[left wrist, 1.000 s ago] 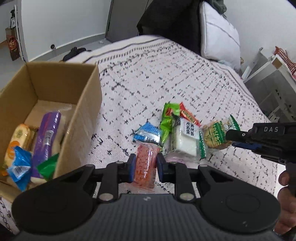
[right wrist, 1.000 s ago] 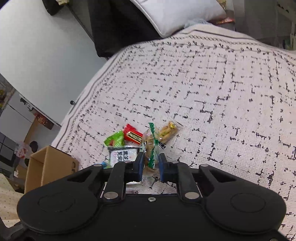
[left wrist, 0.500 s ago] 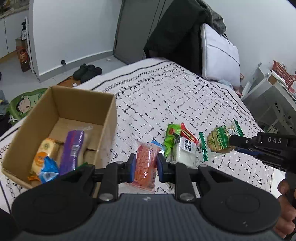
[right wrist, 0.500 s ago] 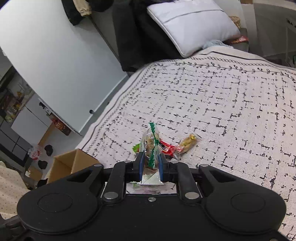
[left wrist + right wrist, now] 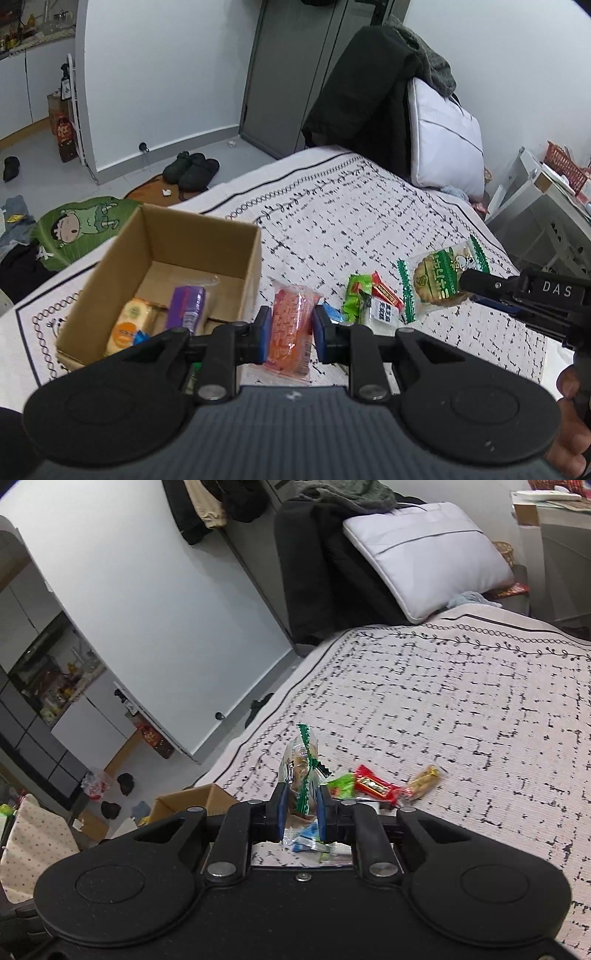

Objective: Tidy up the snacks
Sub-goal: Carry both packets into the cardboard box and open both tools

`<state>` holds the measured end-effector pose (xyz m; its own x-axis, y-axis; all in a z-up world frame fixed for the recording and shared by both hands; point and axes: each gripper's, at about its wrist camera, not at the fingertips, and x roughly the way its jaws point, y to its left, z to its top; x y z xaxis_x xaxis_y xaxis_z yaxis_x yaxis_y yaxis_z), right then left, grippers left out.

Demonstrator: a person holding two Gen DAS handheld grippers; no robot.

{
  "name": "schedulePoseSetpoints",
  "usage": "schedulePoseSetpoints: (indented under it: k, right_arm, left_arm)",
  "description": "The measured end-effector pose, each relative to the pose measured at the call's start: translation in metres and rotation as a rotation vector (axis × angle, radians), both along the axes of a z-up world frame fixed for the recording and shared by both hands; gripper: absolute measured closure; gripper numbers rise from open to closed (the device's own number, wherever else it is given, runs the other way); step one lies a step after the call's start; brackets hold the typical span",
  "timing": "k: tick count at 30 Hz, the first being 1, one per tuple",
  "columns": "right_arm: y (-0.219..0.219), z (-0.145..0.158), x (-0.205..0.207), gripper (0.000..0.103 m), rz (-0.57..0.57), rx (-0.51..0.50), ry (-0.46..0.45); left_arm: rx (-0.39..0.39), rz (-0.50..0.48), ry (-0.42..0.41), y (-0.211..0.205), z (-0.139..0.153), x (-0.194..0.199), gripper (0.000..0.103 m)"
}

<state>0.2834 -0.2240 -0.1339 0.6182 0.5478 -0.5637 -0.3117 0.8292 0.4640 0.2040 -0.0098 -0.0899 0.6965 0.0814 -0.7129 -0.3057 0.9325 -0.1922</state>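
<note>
My left gripper [image 5: 289, 334] is shut on an orange-red snack packet [image 5: 291, 328], held above the bed just right of the open cardboard box [image 5: 236, 236]. The box holds a purple packet [image 5: 186, 308] and a yellow-orange packet [image 5: 127, 325]. My right gripper [image 5: 300, 812] is shut on a clear green-edged biscuit packet [image 5: 301, 762], also in the left wrist view [image 5: 441, 280], lifted above the bed. On the bedspread lie a green packet [image 5: 356, 295], a red bar [image 5: 375, 784], a tan bar [image 5: 424, 779] and a blue packet [image 5: 306, 840].
The patterned bedspread [image 5: 461, 709] stretches far and right. A white pillow [image 5: 424, 550] and dark clothes [image 5: 362, 96] sit at the head. Shoes [image 5: 192, 171] and a green cushion [image 5: 77, 229] lie on the floor left. A white shelf [image 5: 546, 210] stands at the right.
Both grippers have risen and tilted up with their packets. The orange-red packet came off the bedspread, and the biscuit packet lifted away from the snack pile.
</note>
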Motion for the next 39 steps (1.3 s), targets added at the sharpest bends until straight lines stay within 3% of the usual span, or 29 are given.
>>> schedulePoseSetpoints:
  k: [19, 39]
  right_arm:
    - [0.045, 0.016, -0.024, 0.087, 0.033, -0.002, -0.079]
    - [0.107, -0.003, -0.03, 0.087, 0.109, -0.054, -0.102]
  left_arm:
    - [-0.026, 0.069, -0.029, 0.046, 0.012, -0.02, 0.08]
    - [-0.117, 0.144, -0.015, 0.124, -0.009, -0.01, 0.08]
